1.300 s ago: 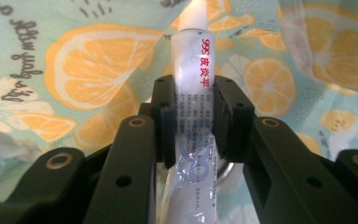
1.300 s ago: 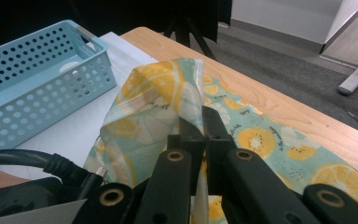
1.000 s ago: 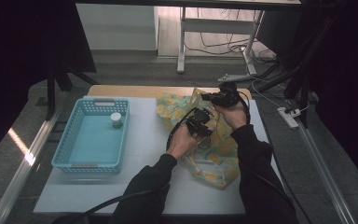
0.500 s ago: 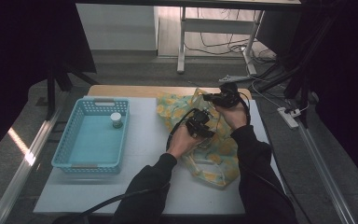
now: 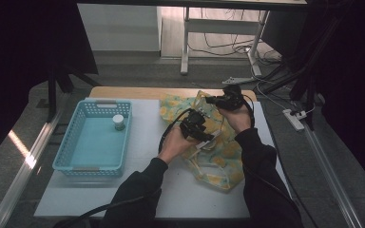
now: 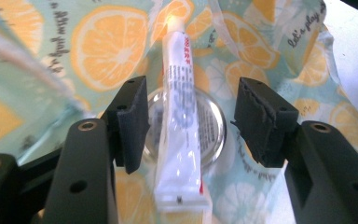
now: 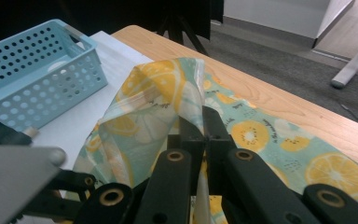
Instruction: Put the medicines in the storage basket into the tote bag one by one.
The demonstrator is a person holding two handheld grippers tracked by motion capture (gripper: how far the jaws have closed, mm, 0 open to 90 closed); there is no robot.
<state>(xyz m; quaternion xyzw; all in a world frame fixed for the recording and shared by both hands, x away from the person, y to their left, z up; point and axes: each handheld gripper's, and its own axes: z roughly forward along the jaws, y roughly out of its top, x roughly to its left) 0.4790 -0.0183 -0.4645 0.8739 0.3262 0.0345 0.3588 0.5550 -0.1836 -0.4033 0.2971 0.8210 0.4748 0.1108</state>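
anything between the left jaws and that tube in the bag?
Nothing visible. The left gripper is open, its jaws on either side of the white tube, which lies across a round lid inside the lemon-print bag. The right gripper pinches the bag's edge, holding it up.

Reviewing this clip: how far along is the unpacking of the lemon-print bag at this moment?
Done: one small jar already stands in the blue basket. In hand: the right gripper pinches the edge of the lemon-print bag and lifts it open, while the left gripper, jaws open, straddles a white tube lying over a round lid inside. Left: probably closing on the tube and moving it and the lidded item to the basket.
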